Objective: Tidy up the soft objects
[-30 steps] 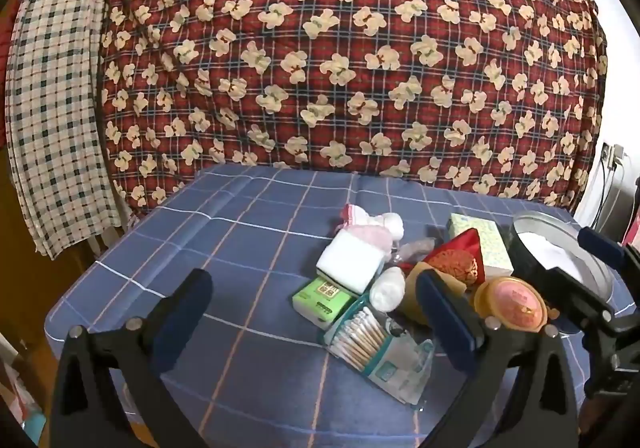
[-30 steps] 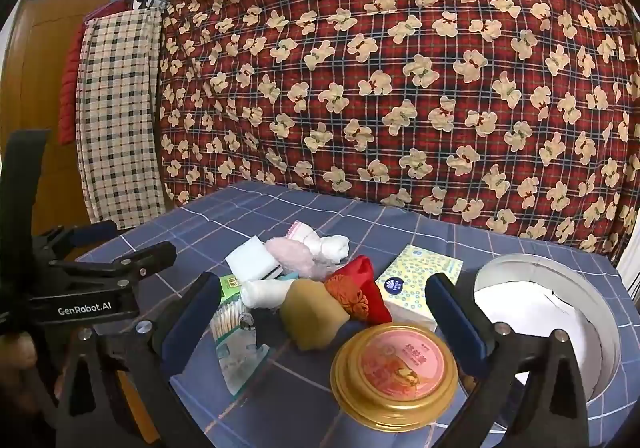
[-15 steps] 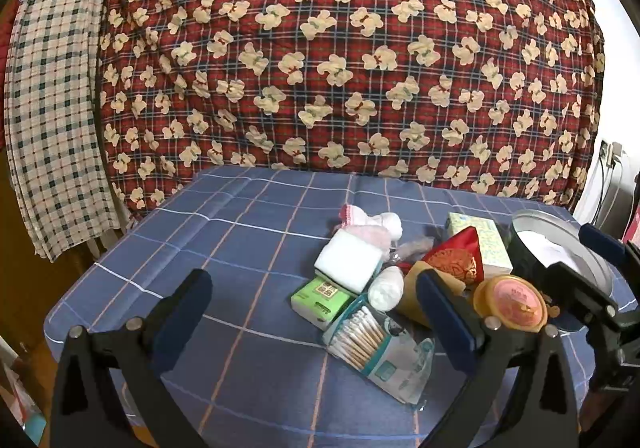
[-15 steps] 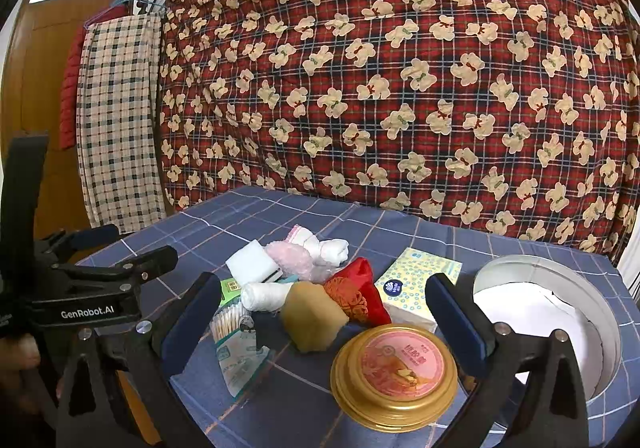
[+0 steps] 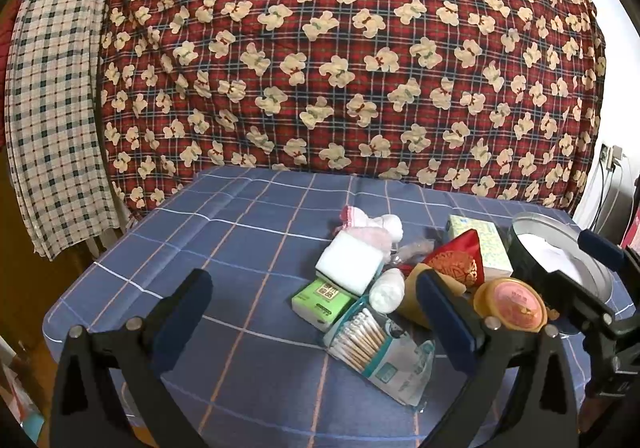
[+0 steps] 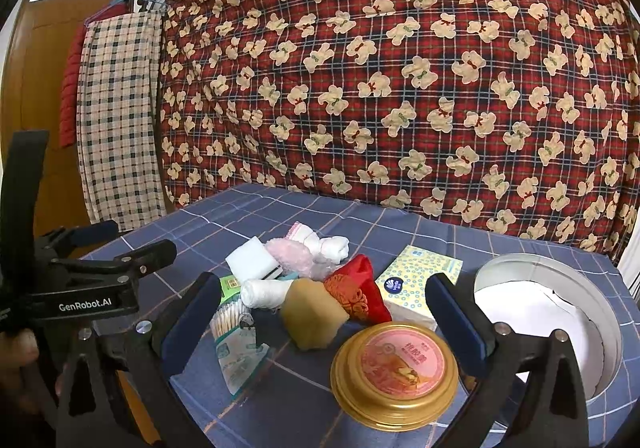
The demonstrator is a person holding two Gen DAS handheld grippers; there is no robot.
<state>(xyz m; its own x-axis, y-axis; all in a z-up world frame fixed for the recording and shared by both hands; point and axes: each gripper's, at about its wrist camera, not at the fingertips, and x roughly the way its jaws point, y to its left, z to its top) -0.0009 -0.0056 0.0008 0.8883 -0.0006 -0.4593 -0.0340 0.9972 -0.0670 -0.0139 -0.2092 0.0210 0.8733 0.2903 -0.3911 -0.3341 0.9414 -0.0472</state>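
Note:
A heap of small things lies on the blue checked tablecloth [image 5: 248, 248]: a white folded pad [image 5: 348, 262], pink and white socks [image 5: 372, 226], a white cloth roll [image 5: 386, 286], a tan cloth lump [image 6: 314, 316] and a red embroidered pouch [image 6: 356, 292]. In the left wrist view my left gripper [image 5: 312, 312] hangs open, low and left of the heap. Over the heap's near side my right gripper [image 6: 326, 324] is open, with the tan lump and a gold tin [image 6: 394, 368] seen between its fingers. Neither gripper holds anything.
An open round metal tin [image 6: 600, 312] with a white lining stands at the right. Also in the heap are a yellow tissue packet [image 6: 416, 280], a green tissue pack [image 5: 322, 298] and a cotton swab pack [image 5: 368, 340]. A red patterned blanket [image 5: 340, 67] hangs behind the table.

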